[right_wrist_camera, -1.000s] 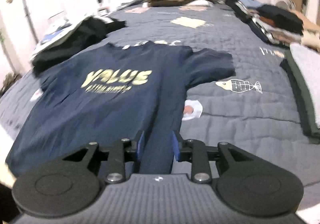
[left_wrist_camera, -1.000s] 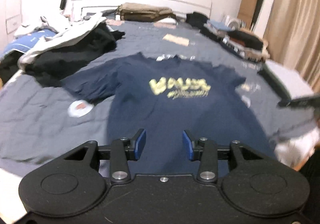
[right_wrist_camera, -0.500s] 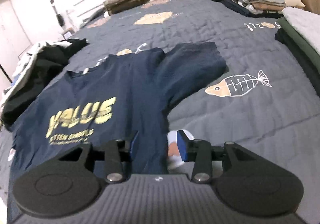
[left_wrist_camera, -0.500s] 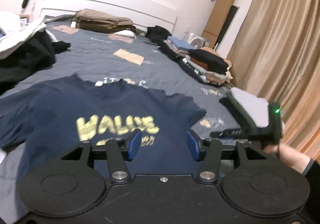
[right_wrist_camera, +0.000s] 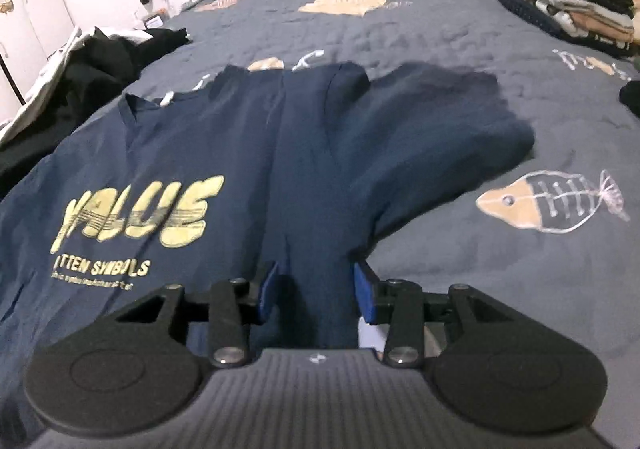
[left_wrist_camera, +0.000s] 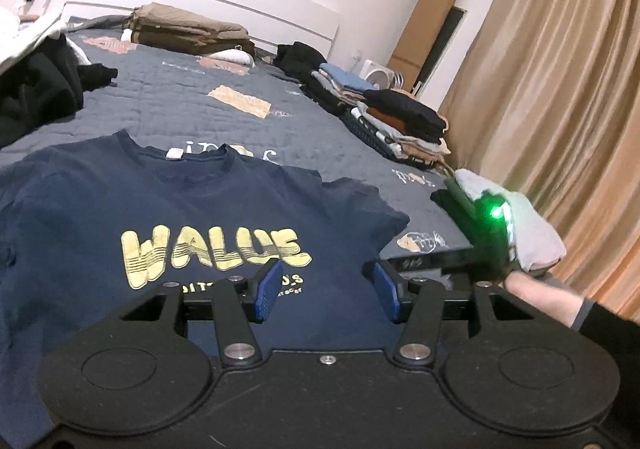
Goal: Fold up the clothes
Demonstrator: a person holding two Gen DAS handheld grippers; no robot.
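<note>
A navy T-shirt (left_wrist_camera: 192,209) with a yellow "VALUE" print lies face up on the grey-blue bedspread (left_wrist_camera: 180,105), collar away from me. My left gripper (left_wrist_camera: 326,291) hovers open over the shirt's lower right part, nothing between its blue pads. In the right wrist view the same T-shirt (right_wrist_camera: 192,153) fills the left half. My right gripper (right_wrist_camera: 316,295) stands open at the shirt's side below the right sleeve (right_wrist_camera: 432,129), with a raised ridge of navy cloth running between its fingers. That right gripper (left_wrist_camera: 492,245), with a green light, shows in the left wrist view, held by a hand (left_wrist_camera: 540,289).
Stacks of folded clothes (left_wrist_camera: 400,121) line the bed's right edge. A brown folded pile (left_wrist_camera: 188,33) sits by the headboard. A heap of black and white clothes (right_wrist_camera: 80,61) lies at the left. A grey folded item (left_wrist_camera: 516,217) and curtains (left_wrist_camera: 560,89) are at the right.
Both grippers have moved in lower and closer over the shirt. The left view has swung to the right. The right gripper's fingers have spread wider around the cloth ridge.
</note>
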